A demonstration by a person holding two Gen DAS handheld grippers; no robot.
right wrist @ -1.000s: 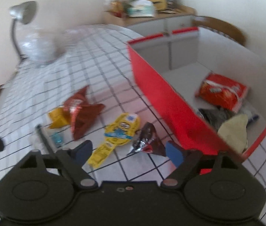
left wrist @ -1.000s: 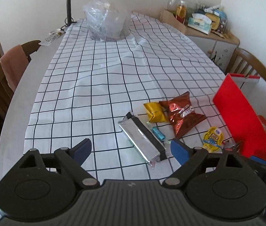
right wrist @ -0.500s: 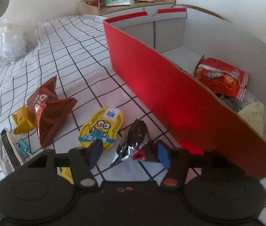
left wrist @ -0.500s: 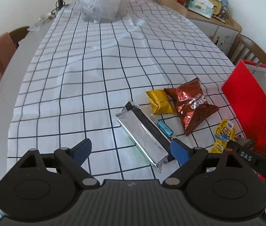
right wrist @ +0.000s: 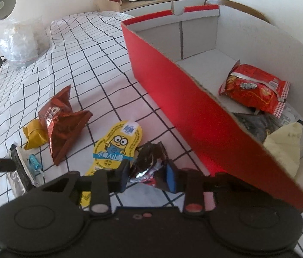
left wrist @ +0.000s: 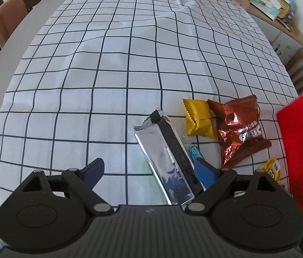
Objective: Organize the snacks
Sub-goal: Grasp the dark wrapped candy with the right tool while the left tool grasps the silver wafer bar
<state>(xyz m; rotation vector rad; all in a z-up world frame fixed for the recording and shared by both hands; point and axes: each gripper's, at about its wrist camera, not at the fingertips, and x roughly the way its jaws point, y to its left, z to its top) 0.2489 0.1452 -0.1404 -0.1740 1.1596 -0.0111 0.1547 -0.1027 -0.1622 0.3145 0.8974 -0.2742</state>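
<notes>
Right fingers (right wrist: 147, 175) now clamped on dark foil packet (right wrist: 149, 161); left fingers (left wrist: 149, 172) apart over silver bar (left wrist: 166, 161).

I see dark crumpled packet (right wrist: 150, 164) pinched between right fingers (right wrist: 122, 173), beside red box (right wrist: 185, 99). Yellow minion pouch (right wrist: 118, 145) flat on surface, touching dark packet. Brown foil bag (left wrist: 238, 129) crumpled, touching gold packet (left wrist: 197, 119). Long silver bar (left wrist: 165, 160) lies diagonal, near end between spread left fingers (left wrist: 204, 171). Small blue candy (left wrist: 195, 152) just beside bar. Inside box I see red chip bag (right wrist: 255, 89), dark packet, pale yellow bag (right wrist: 284, 146).
</notes>
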